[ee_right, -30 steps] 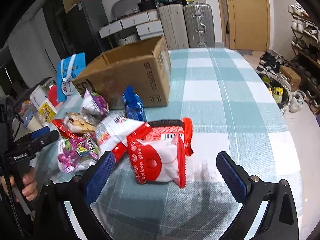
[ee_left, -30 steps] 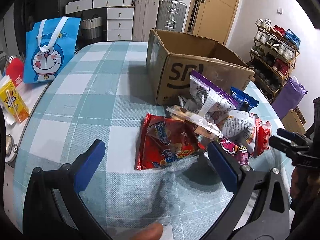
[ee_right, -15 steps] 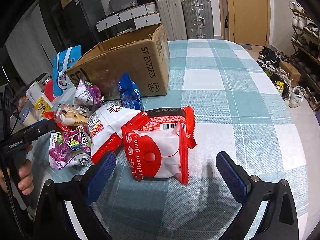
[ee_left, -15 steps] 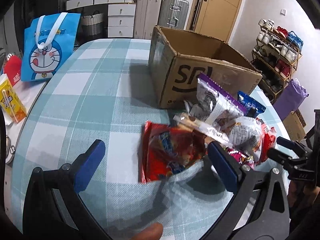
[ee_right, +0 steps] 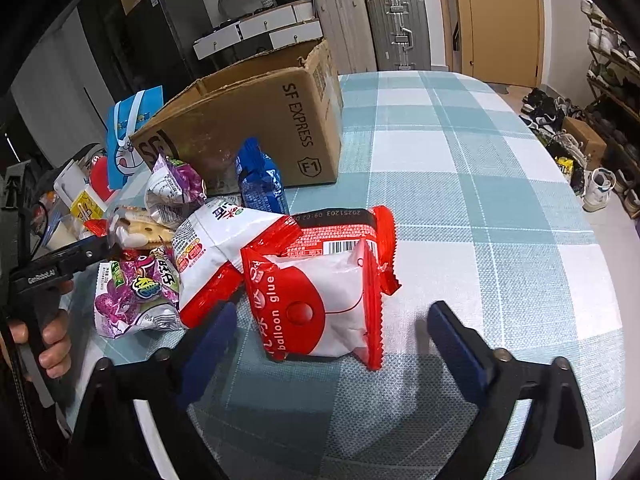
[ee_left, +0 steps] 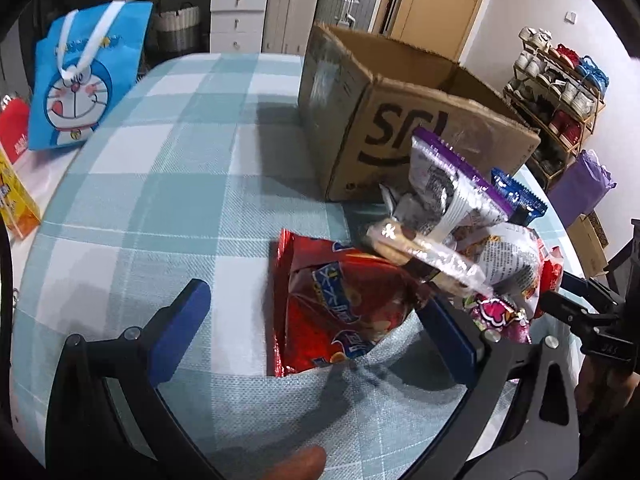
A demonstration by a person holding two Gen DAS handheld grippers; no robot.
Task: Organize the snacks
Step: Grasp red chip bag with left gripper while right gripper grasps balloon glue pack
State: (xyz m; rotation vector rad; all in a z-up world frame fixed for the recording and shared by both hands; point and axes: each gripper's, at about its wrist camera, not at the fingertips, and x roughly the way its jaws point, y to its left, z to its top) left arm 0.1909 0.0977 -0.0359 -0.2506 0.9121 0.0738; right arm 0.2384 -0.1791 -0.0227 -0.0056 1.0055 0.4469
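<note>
The right gripper point(ee_right: 332, 340) stands with jaws apart, having just been closing, pads clear of the balloon-glue packet point(ee_right: 320, 292) between them. The packet lies flat on the checked tablecloth point(ee_right: 480, 208), long axis pointing away toward the cardboard box point(ee_right: 256, 120). The left gripper point(ee_left: 316, 328), jaws apart, straddles the red foil bag point(ee_left: 340, 304).
</note>
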